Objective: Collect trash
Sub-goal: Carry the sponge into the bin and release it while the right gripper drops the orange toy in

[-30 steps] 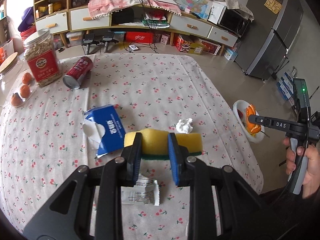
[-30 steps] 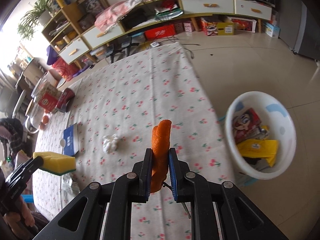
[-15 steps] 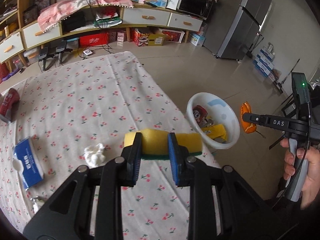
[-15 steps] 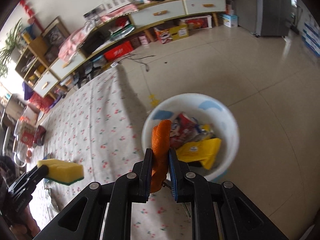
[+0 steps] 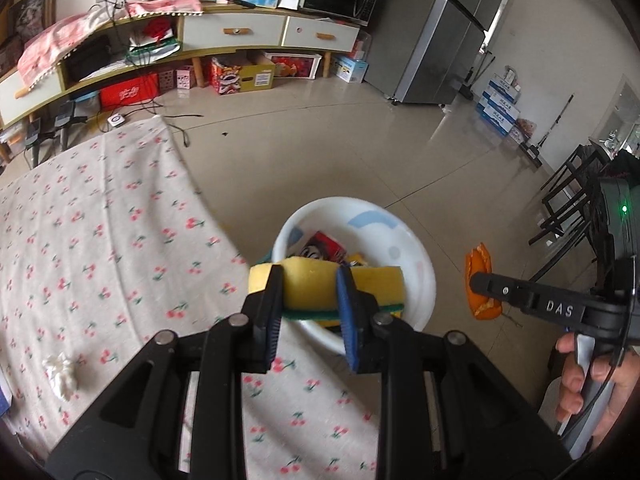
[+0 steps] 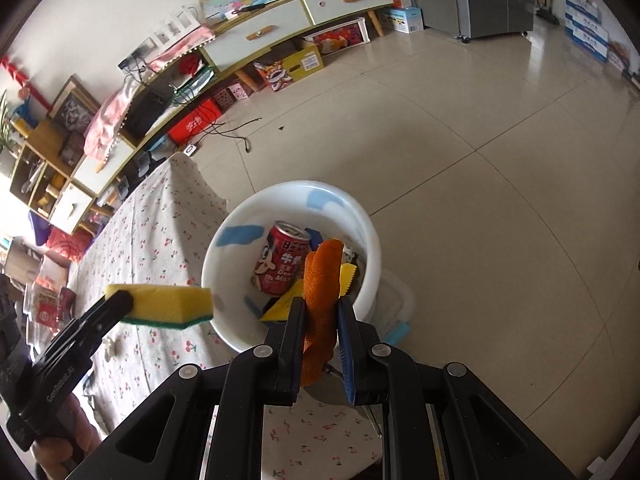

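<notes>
Now, left hand-held gripper (image 5: 308, 300) clamped narrow on a yellow sponge (image 5: 310, 286) with a green scouring layer underneath, pads pressing its middle, both ends sticking out sideways. Just past and below those fingertips, a white bin (image 5: 416, 256) with pale blue patches, sitting on the tiled floor (image 5: 320, 152) right against the edge of the desk (image 5: 100, 248). Sponge hanging over the near rim of that bin, partly over the cherry-print cloth.

Over on the other side, right hand-held gripper (image 6: 322, 312) pinched nearly closed on a strip of orange peel (image 6: 320, 280), peel standing upright between the blue pads and poking out above them. Directly ahead of those fingertips, the same bin, open mouth facing up. Inside it: a red drink can (image 6: 282, 258) leaning against the wall, a yellow wrapper (image 6: 284, 306) and more scraps beside it.

Seen from the left camera, peel held out to the right of the bin, over the floor, with a hand (image 5: 592, 392) wrapped round the handle. Well back to the left of the left fingertips, a crumpled white tissue (image 5: 60, 372) lying on the desk.
</notes>
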Action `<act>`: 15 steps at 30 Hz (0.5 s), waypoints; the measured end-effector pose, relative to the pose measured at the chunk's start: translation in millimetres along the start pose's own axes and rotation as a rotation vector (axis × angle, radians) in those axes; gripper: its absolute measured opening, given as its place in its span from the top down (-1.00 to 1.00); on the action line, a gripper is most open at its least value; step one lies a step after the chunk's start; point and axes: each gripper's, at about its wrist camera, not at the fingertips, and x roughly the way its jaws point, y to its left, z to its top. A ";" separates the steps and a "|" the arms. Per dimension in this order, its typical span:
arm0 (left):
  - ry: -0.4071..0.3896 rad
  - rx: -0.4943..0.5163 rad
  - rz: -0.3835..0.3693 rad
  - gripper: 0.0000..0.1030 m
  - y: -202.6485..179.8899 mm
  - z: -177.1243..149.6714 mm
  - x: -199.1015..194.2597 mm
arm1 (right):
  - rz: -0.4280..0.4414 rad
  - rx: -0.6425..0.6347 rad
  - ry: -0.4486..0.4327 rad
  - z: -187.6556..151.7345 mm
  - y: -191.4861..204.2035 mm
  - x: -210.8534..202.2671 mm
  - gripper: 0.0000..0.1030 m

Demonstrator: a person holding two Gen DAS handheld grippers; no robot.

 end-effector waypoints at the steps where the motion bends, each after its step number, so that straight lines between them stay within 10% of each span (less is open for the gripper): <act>1: 0.000 0.009 0.000 0.46 -3.8 2.4 3.3 | 0.000 0.005 0.000 0.9 -2.4 0.2 0.68; 15: 0.002 -0.023 0.013 -0.35 5.8 -1.7 2.5 | -0.013 0.002 -0.008 6.2 -0.8 2.8 0.68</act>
